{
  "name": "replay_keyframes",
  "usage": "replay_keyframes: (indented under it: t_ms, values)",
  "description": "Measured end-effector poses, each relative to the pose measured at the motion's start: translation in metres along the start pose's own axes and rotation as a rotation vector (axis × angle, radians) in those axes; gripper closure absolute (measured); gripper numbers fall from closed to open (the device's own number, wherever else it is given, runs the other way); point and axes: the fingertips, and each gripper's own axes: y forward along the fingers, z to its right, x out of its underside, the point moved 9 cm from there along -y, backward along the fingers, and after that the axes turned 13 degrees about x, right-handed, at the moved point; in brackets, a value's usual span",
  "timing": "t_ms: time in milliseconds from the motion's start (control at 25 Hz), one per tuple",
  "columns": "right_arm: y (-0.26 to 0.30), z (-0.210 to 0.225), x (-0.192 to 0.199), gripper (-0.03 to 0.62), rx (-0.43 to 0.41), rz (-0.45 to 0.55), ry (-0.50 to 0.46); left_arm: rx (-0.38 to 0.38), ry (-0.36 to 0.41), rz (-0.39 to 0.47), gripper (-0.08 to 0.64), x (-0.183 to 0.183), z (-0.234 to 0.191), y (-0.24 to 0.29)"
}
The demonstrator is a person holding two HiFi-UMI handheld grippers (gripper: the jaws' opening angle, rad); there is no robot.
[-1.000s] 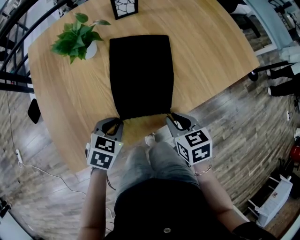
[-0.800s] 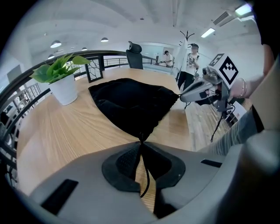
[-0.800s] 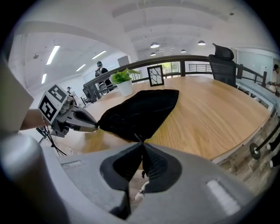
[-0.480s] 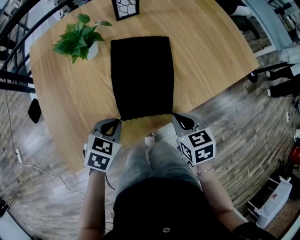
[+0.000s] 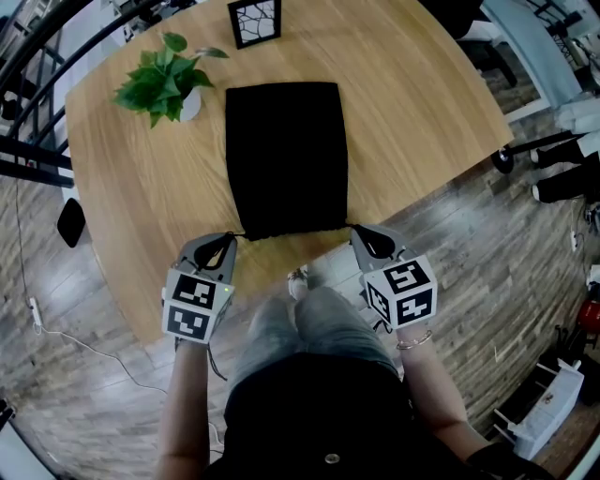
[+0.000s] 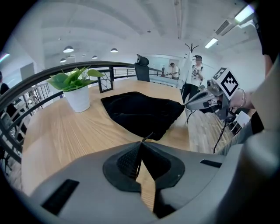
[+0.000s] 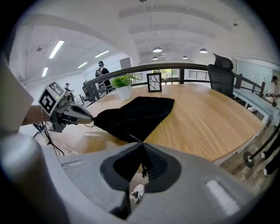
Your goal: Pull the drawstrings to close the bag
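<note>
A black drawstring bag (image 5: pixel 286 155) lies flat on the round wooden table (image 5: pixel 422 103), its mouth toward the near edge. My left gripper (image 5: pixel 232 236) sits at the mouth's left corner, jaws shut on a thin black drawstring (image 6: pixel 148 137) that runs to the bag (image 6: pixel 144 113). At the mouth's right corner my right gripper (image 5: pixel 354 228) is likewise shut on the other drawstring (image 7: pixel 134 139), which leads to the bag (image 7: pixel 135 116). Each gripper view shows the opposite gripper: the right gripper (image 6: pixel 189 106) and the left gripper (image 7: pixel 91 118) at the bag's far corner.
A potted green plant (image 5: pixel 164 86) stands left of the bag. A small framed picture (image 5: pixel 254 21) stands behind it. The table's near edge runs just under the grippers, with my legs (image 5: pixel 309 328) and wood floor below. A dark railing (image 6: pixel 26 83) and an office chair (image 7: pixel 223 72) border the table.
Both grippers' jaws have closed onto the drawstrings. The left gripper has drawn slightly left and the right slightly right, away from the bag's mouth.
</note>
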Motion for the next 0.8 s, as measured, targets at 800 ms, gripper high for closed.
replay_keyframes:
  t_ms: [800]
  values:
    - [-0.029,0.022,-0.049,0.591,0.100,0.210,-0.019,-0.131,-0.098,0.314,0.535,-0.033,-0.007,-0.043]
